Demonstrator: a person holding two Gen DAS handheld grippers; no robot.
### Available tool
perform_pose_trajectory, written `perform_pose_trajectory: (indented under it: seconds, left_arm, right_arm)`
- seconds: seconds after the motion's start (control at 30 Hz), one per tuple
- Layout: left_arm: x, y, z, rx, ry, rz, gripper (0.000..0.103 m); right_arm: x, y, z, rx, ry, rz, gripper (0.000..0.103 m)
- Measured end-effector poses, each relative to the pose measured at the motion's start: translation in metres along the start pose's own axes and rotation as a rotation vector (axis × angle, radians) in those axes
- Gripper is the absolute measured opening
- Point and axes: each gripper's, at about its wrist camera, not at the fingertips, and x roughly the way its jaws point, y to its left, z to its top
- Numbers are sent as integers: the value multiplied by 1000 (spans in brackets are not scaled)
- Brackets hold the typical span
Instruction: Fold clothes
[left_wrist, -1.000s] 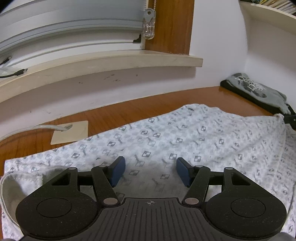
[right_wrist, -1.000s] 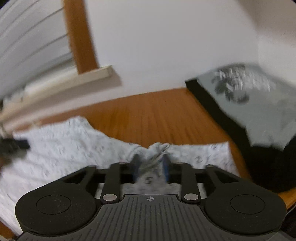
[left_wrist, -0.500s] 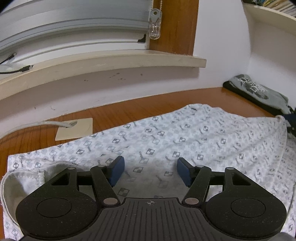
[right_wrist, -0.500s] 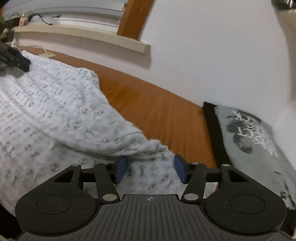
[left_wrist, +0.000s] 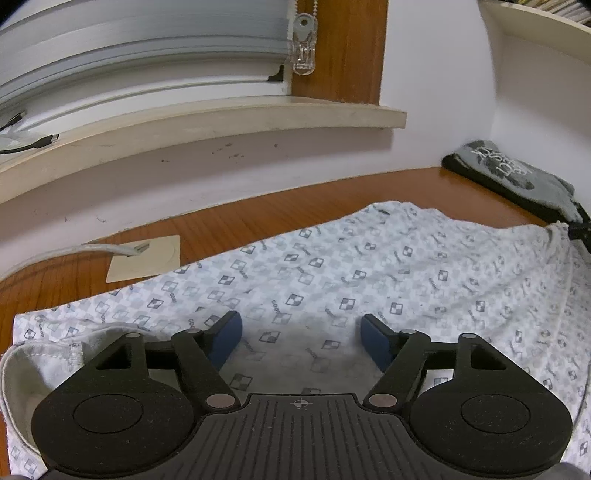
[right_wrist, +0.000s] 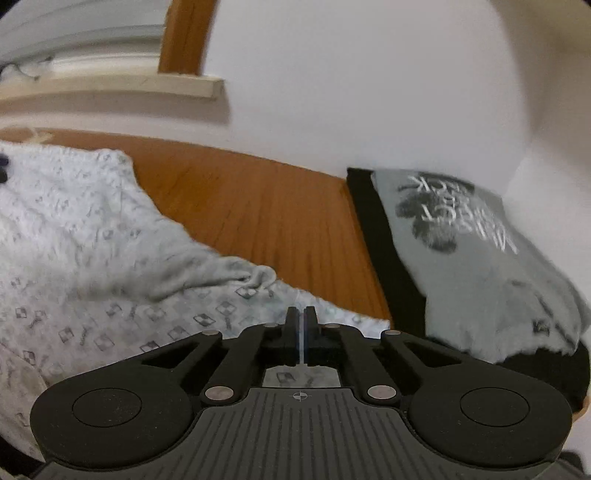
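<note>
Lying spread across the wooden tabletop (left_wrist: 280, 210): a white garment (left_wrist: 332, 280) printed with small grey checkered squares, mostly flat, rippling into soft folds toward its right side. Showing a pale inner lining at the turned-over left hem. Bunching into a small crease at the far right edge.

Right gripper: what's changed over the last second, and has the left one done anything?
The right gripper has just closed: half a second ago its jaws stood apart over the patterned garment's edge, now they are shut, and whether cloth is pinched is unclear. The left gripper has just opened a little wider above the garment, gripping nothing. The garment lies spread on the wooden table; the folded grey shirt is unmoved.
</note>
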Motion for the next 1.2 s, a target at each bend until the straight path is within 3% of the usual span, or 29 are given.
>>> perform_pose_trajectory:
  seconds: [0.17,0.4,0.47,0.5,0.57,0.63,0.73,0.77,0.8,0.87,0.97,1.07,1.2]
  left_arm:
    - [1,-2,0,13,3,11,75]
    - [0,-2,0,10,2,8,75]
    - [0,-2,0,7,2,6,75]
    - [0,-2,0,6,1,5,75]
    - [0,-1,0,4,1,2,76]
    - [0,1,0,0,0,-2,76]
    - [-3,2,0,-11,-12,21,76]
    - [-4,3,-1,-17,-19,41,76]
    - [-7,3,-1,-22,-28,64,76]
    - [-23,8,-5,-39,-51,84,76]
    - [-55,24,-13,-76,-84,103,76]
    - [-96,50,-29,-132,-112,150,76]
    - [-136,79,-58,-202,-87,246,76]
  right_arm:
    - [-8,-2,12,53,-79,86,32]
    - [21,21,27,130,-40,202,33]
    - [28,26,24,98,0,180,25]
    - [30,26,22,77,20,141,1]
    - [26,11,15,89,31,46,1]
    - [14,-4,11,150,-6,49,1]
    - [-3,0,11,142,-66,54,8]
    - [-5,6,12,134,-75,93,15]
    - [-5,13,12,120,-83,133,28]
    - [-4,34,14,75,-103,190,40]
    - [7,55,17,31,-104,256,41]
    - [20,68,22,-16,-118,226,44]
    - [39,69,28,-16,-106,199,51]
